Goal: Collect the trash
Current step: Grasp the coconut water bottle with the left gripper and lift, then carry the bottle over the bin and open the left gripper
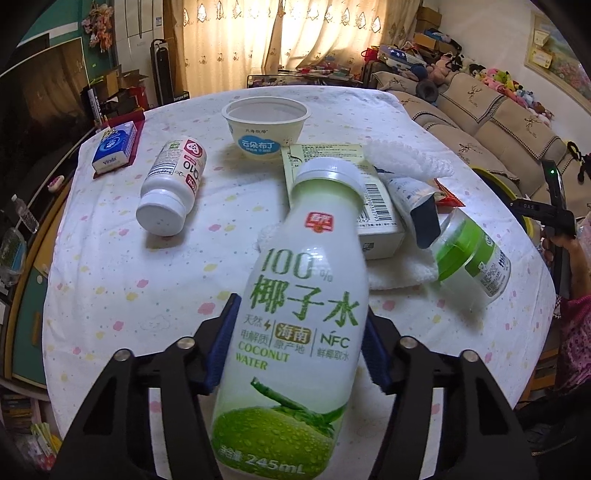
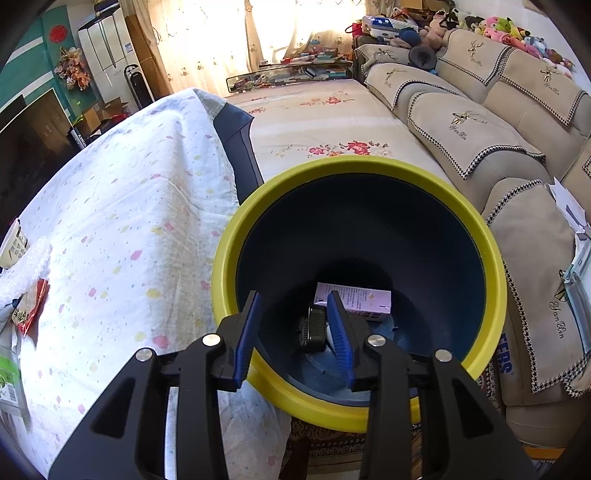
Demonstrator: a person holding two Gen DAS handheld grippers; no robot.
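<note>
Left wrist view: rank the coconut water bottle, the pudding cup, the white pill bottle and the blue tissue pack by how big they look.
1. Coconut water bottle, by far, though it sits right at the camera, so its true size is unsure.
2. Pill bottle and pudding cup look alike; no ranking.
3. Tissue pack, smallest, also among the farthest.

Beige sofa (image 2: 480,122) w/ plush toys (image 2: 509,29), curtains (image 1: 258,37) behind.

White-green bottle (image 1: 295,295); yellow-rimmed navy bin (image 2: 369,166); pastel-dotted white tablecloth (image 1: 129,277).
</note>
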